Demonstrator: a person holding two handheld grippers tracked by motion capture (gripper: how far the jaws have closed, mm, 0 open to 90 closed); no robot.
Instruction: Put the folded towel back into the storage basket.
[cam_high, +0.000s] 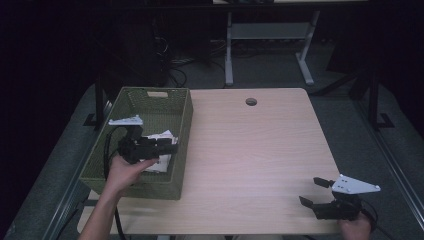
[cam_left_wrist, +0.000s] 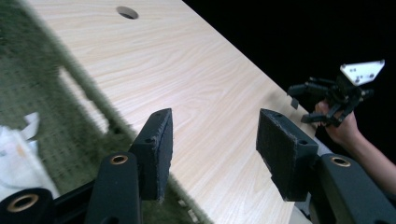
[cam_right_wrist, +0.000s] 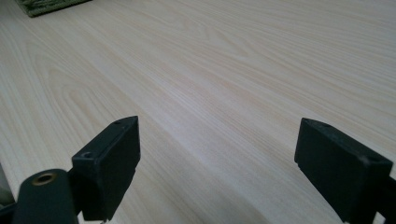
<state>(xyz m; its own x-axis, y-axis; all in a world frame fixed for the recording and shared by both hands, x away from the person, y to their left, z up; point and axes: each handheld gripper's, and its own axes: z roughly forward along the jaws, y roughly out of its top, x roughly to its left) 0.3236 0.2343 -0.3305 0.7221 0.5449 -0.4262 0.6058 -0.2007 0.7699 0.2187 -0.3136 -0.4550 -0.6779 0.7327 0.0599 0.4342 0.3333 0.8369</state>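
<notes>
A green woven basket (cam_high: 182, 120) stands at the table's left, with white crumpled paper (cam_high: 162, 136) inside it. My left gripper (cam_high: 172, 148) hovers over the basket's right side, pointing right across the rim; its jaws stand apart with nothing between them. In the left gripper view that gripper (cam_left_wrist: 212, 149) looks over the basket rim (cam_left_wrist: 88, 93) and the white paper (cam_left_wrist: 18, 154) onto bare table. My right gripper (cam_high: 314, 192) rests near the table's front right corner, jaws wide apart and empty. In the right gripper view, bare wood lies between the jaws of that gripper (cam_right_wrist: 217, 163).
The light wooden table (cam_high: 250, 150) has a round cable hole (cam_high: 251, 101) near its far edge. A white desk frame (cam_high: 270, 35) and cables stand on the floor beyond. A corner of the basket (cam_right_wrist: 46, 5) lies far off in the right gripper view.
</notes>
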